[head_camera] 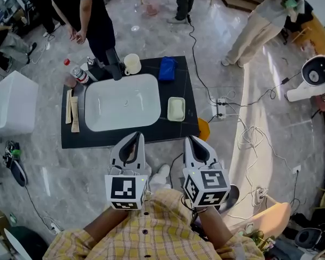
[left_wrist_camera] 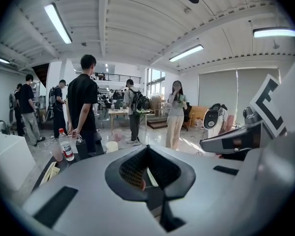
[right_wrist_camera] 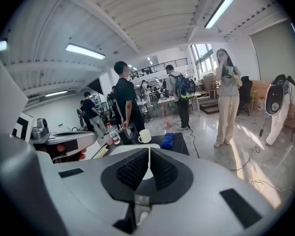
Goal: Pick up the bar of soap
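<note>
The pale yellow bar of soap (head_camera: 176, 109) lies in a light dish on the black counter (head_camera: 184, 130), just right of the white sink (head_camera: 122, 102). Both grippers hover in front of the counter's near edge, apart from the soap. My left gripper (head_camera: 138, 135) points at the sink's front rim, with its jaws shut and nothing held. To its right, my right gripper (head_camera: 188, 140) sits below the soap dish, also shut and empty. In the left gripper view, the left gripper (left_wrist_camera: 148, 147) shows pads meeting at the tip. The right gripper (right_wrist_camera: 149, 150) has its pads pressed together.
On the counter stand a black faucet (head_camera: 114, 64), a cream cup (head_camera: 132, 64), a blue cloth (head_camera: 167, 68), a red-capped bottle (head_camera: 78, 73) and wooden utensils (head_camera: 72, 110). Several people stand behind the counter. Cables and a power strip (head_camera: 220, 108) lie on the floor at right.
</note>
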The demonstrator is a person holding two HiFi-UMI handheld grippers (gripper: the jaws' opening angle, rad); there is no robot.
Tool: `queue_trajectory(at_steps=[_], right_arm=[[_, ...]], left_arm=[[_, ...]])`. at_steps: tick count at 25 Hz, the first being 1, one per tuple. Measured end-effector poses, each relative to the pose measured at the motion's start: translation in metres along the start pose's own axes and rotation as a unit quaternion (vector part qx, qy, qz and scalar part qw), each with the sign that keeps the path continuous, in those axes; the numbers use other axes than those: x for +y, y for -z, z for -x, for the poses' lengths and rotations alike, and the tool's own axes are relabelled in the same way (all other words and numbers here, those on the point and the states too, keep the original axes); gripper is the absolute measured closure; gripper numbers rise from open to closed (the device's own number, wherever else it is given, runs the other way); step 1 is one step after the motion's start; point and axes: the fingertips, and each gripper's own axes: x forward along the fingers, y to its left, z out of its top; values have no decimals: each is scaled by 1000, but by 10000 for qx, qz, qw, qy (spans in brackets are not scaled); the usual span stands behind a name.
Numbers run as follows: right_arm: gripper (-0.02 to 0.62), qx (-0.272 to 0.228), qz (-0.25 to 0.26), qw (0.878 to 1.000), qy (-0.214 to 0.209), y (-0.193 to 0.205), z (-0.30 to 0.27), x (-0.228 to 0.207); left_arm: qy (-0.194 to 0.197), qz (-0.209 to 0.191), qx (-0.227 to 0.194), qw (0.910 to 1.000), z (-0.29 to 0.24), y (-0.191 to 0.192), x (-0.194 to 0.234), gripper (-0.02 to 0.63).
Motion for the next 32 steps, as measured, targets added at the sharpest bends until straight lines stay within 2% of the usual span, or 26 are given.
queue_trajectory(at_steps=[13,16,22,25,32], right_arm=[[574,679,-99,9969,379,0,-77,-20],[574,866,-226,9945,543,0,-105,-28],[574,1010,-170,9906,906,-1,-150,-37],[574,1136,-187,9873,1097,11,-168,-44],[574,1855,-232,9761,1105,67,-222,-76]], left_arm=[[494,52,221,9985,-81,2,30,595],[660,31,291,9974,-100,2,41,595],[916,63,293,9953,-125,-7,59,595],[982,126,340,9945,-133,-9,64,595],[991,180,467,9938,-154,-6,62,595]])
